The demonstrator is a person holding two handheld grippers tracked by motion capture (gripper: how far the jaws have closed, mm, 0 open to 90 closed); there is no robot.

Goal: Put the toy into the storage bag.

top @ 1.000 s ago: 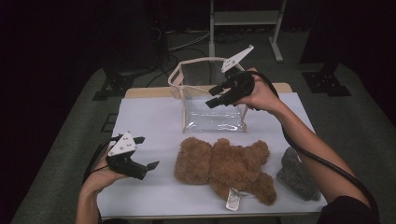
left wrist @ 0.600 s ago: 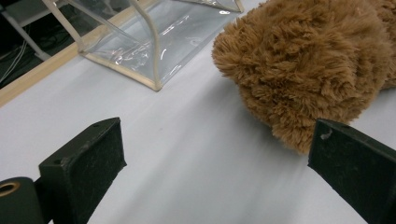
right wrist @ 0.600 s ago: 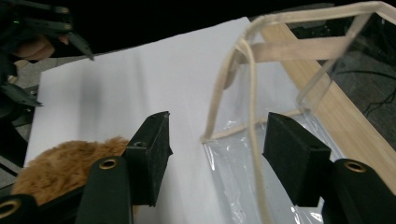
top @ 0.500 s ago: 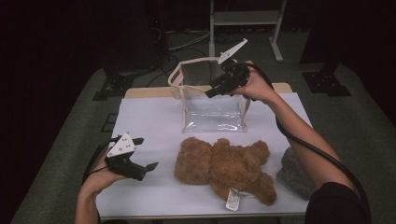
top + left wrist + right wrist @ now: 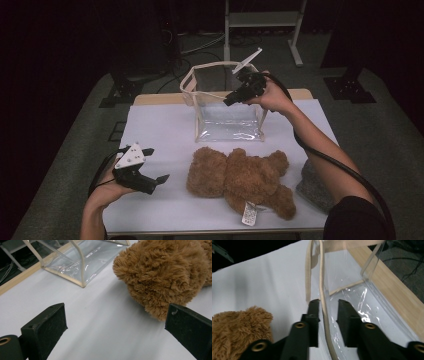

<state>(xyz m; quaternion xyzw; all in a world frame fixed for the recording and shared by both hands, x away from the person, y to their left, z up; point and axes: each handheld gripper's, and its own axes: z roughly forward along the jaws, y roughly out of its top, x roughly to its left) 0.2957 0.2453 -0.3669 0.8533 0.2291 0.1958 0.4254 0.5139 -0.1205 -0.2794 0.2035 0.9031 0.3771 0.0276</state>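
clear bag (image 5: 227, 107): upright at the far middle of the white-covered counter (image 5: 160, 130), mouth up, cream-edged. right tongs (image 5: 231, 98): at the bag's near rim, jaws just closing, the cream rim band running between them with a gap still showing on one side. teddy bear (image 5: 242, 177): brown, lying just in front of the bag. left tongs (image 5: 155, 165): jaws wide apart, empty, low over the counter left of the bear.
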